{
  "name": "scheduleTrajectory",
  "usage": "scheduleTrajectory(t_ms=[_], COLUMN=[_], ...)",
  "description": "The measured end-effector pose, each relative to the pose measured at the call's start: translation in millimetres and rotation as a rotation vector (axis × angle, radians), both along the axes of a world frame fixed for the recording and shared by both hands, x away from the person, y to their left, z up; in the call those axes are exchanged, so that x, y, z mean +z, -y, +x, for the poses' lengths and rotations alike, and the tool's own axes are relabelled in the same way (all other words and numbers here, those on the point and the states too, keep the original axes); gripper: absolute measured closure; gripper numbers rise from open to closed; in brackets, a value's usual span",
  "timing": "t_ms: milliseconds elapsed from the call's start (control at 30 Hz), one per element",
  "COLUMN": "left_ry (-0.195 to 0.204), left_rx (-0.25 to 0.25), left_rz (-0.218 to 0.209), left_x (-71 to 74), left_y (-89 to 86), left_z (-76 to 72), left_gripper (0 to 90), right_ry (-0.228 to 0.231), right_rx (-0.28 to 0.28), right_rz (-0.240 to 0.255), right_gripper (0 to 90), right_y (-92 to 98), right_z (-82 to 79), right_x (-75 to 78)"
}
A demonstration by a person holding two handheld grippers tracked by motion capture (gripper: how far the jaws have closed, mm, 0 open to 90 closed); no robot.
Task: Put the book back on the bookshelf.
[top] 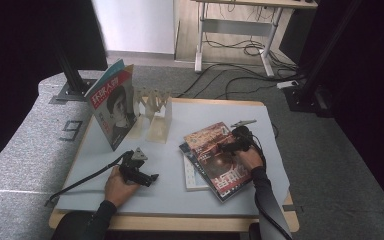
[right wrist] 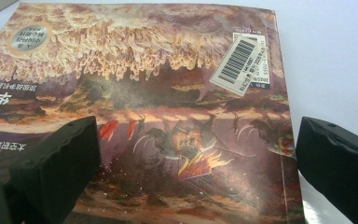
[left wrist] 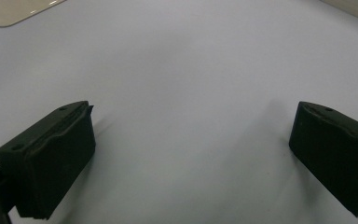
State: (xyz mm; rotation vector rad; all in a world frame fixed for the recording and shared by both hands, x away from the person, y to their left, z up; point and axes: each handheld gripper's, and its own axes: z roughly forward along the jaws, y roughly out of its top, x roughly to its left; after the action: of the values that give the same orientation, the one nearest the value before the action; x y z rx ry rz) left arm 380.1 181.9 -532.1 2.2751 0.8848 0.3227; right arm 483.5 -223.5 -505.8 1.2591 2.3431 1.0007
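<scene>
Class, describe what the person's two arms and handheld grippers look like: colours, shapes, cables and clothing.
Both forearms wear dark long sleeves. Each hand holds a black gripper. The left gripper carries a grey three-cornered plate on top and trails a black cable across the table's left side. The right gripper trails a black cable too. Close up, the jaws are blocky, matt black pads.

Both forearms, in dark sleeves, come up from the near edge, each hand wrapped around a gripper handle. The left hand holds the left gripper low, its body lying nearly flat and pointing to the person's right; a cable trails off behind it to the left. In the left gripper view its jaws stand wide apart with nothing between them. The right hand holds the right gripper farther forward, pointing to the person's left and tilted downward. In the right gripper view its jaws are also spread wide, gripping nothing.
</scene>
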Motion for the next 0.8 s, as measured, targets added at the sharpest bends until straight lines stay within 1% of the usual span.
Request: scheduleTrajectory(t_ms=[233,400,533,600,800], left_ry=[0.000,0.000,-0.001,-0.001,-0.001], left_rx=[-0.002,-0.002,-0.001,-0.001,-0.001], left_rz=[0.002,0.003,0.003,0.002,0.002], left_x=[0.1,0.1,0.1,0.1,0.1], left_y=[-0.1,-0.2,-0.2,-0.1,-0.1], left_z=[0.0,0.0,0.0,0.0,-0.1], left_gripper=[0.0,0.0,0.0,0.0,0.0], right_ry=[0.013,0.017,0.007,0.005,0.001], right_rx=[0.044,0.075,0.093,0.105,0.146], right_rz=[0.002,0.023,0.052,0.059,0.058], right_gripper=[1.5,2.7,3.1,3.1,3.2], right_y=[-8.0,-12.5,-14.9,-16.8,-25.9], right_z=[-11.5,-19.1,-24.0,-26.3,-34.4], right_x=[0.3,0.6,0.8,0.8,0.8])
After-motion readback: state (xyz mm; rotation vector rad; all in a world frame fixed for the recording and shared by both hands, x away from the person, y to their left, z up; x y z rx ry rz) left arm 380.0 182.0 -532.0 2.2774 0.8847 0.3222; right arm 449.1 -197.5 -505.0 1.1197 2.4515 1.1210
